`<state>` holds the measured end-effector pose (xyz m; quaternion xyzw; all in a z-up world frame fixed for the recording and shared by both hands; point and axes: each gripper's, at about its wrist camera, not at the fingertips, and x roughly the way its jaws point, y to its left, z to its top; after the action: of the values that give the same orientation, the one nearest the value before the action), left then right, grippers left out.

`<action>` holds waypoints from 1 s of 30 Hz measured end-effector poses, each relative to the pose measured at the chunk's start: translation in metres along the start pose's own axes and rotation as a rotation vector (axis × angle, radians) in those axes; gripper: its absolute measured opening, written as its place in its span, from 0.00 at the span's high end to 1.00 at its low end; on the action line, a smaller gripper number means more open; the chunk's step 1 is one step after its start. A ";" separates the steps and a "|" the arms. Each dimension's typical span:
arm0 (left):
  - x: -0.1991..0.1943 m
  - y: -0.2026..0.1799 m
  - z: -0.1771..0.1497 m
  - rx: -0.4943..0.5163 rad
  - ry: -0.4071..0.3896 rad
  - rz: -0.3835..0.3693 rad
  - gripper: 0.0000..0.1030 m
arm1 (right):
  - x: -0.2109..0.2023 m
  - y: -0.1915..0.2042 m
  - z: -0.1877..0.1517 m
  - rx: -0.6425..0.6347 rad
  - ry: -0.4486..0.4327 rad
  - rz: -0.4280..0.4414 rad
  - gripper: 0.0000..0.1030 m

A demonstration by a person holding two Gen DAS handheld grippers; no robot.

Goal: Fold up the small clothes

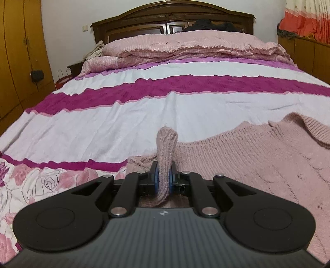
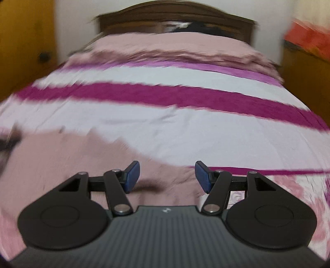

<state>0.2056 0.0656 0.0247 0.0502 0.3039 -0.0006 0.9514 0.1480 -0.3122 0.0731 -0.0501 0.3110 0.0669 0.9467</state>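
A pink knitted sweater (image 1: 257, 160) lies spread on the striped bedspread (image 1: 144, 115), filling the right and near part of the left wrist view. My left gripper (image 1: 164, 175) is shut on a fold of the sweater's edge, and a strip of knit sticks up between its blue pads. In the blurred right wrist view the same sweater (image 2: 61, 156) covers the left and near side. My right gripper (image 2: 167, 177) hangs open just above the sweater's right edge, with nothing pressed between its blue pads (image 2: 132, 175).
The bed has white and magenta stripes and a rose print (image 1: 41, 181) near me. A folded pink quilt (image 1: 196, 47) lies at the far end before the dark wooden headboard (image 1: 173, 18). Wooden wardrobes (image 1: 18, 57) stand at left, a cabinet (image 1: 309, 55) at right.
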 end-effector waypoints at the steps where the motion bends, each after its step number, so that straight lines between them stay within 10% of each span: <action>1: -0.002 0.002 0.001 -0.010 0.004 -0.006 0.90 | 0.000 0.006 -0.001 -0.056 0.009 0.016 0.41; 10: -0.030 0.015 0.003 -0.043 0.029 -0.058 0.90 | 0.019 0.060 -0.006 -0.562 0.058 0.085 0.42; 12: -0.035 0.016 0.004 -0.044 0.031 -0.059 0.90 | 0.025 0.066 -0.004 -0.596 0.067 0.113 0.65; 14: -0.039 0.016 0.004 -0.039 0.025 -0.053 0.90 | 0.031 0.063 0.005 -0.531 0.091 0.130 0.90; 24: -0.050 0.020 0.008 -0.080 0.037 -0.036 0.89 | 0.069 -0.043 0.028 0.313 0.138 -0.075 0.86; 30: -0.053 0.032 0.006 -0.148 0.049 -0.039 0.83 | 0.035 -0.069 0.003 0.415 0.115 -0.013 0.86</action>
<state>0.1674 0.0951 0.0631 -0.0264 0.3271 0.0045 0.9446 0.1880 -0.3762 0.0582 0.1402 0.3715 -0.0076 0.9178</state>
